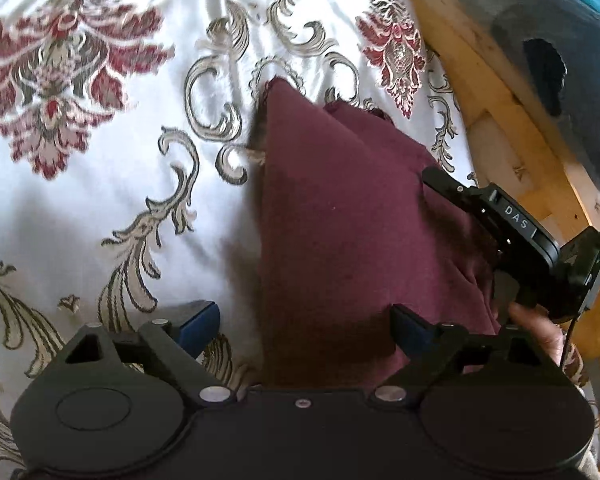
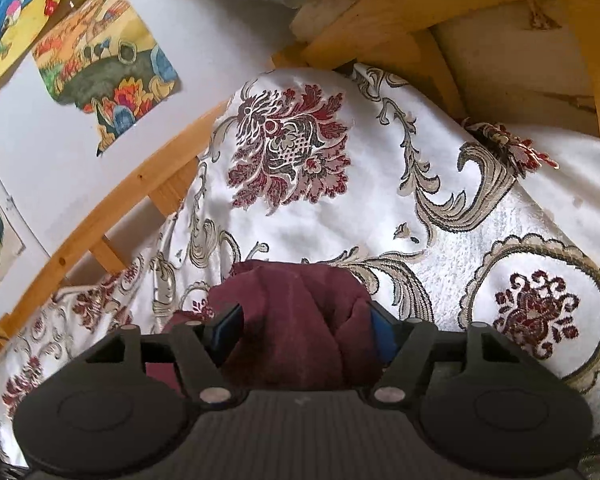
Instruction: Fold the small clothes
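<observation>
A small maroon garment (image 1: 340, 216) lies on the white floral bedspread (image 1: 120, 168), its far corner pointing away from me. My left gripper (image 1: 306, 326) hovers over the garment's near left edge with its jaws wide apart; the left blue pad (image 1: 198, 322) is over the bedspread, the right one (image 1: 410, 330) over the cloth. My right gripper (image 2: 306, 334) is open, and bunched maroon cloth (image 2: 296, 320) sits between its blue pads (image 2: 382, 336). The right gripper's body also shows in the left wrist view (image 1: 512, 236), at the garment's right edge.
A wooden bed frame (image 1: 500, 92) runs along the right of the bedspread, with dark blue and grey things (image 1: 568, 64) beyond it. In the right wrist view a wooden rail (image 2: 112, 208) and a white wall with colourful pictures (image 2: 104, 68) lie to the left.
</observation>
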A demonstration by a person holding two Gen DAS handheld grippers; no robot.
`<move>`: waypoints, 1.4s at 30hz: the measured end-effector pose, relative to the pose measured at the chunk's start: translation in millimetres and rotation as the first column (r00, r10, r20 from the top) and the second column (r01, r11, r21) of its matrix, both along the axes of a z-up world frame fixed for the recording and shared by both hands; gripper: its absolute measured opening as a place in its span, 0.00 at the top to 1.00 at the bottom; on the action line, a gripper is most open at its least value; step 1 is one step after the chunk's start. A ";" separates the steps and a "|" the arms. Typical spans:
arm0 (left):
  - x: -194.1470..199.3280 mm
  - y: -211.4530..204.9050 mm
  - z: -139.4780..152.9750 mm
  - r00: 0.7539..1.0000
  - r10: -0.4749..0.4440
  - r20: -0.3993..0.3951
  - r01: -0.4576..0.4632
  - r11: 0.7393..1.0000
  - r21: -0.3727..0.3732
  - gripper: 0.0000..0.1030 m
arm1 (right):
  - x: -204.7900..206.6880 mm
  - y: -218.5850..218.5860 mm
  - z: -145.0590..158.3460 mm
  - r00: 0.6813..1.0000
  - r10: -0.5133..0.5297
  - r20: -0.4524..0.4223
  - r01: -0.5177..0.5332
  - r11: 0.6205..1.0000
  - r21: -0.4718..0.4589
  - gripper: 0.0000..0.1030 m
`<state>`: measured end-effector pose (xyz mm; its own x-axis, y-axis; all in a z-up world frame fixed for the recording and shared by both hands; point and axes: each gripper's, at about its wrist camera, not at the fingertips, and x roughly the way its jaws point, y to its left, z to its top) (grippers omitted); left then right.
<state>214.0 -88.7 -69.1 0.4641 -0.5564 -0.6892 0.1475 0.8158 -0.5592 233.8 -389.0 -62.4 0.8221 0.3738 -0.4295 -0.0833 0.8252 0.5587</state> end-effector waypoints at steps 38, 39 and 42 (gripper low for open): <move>-17.3 -19.7 67.5 0.971 -0.153 0.182 0.081 0.933 0.351 0.64 | -24.9 57.0 47.5 0.971 0.044 0.235 -0.023 0.996 -0.090 0.80; -15.6 -14.4 69.8 0.970 -0.148 0.193 0.071 0.932 0.356 0.64 | -20.7 63.1 51.4 0.968 0.052 0.245 -0.030 0.995 -0.092 0.80; -7.1 5.9 76.9 0.965 -0.128 0.230 0.031 0.923 0.384 0.64 | -1.3 84.9 63.5 0.960 0.093 0.264 -0.066 0.992 -0.112 0.80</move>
<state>206.9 -82.8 7.8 0.6107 -0.3228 -0.7231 0.3138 0.9371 -0.1533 232.6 -304.1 1.2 0.8816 0.4085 -0.2362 -0.2862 0.8609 0.4207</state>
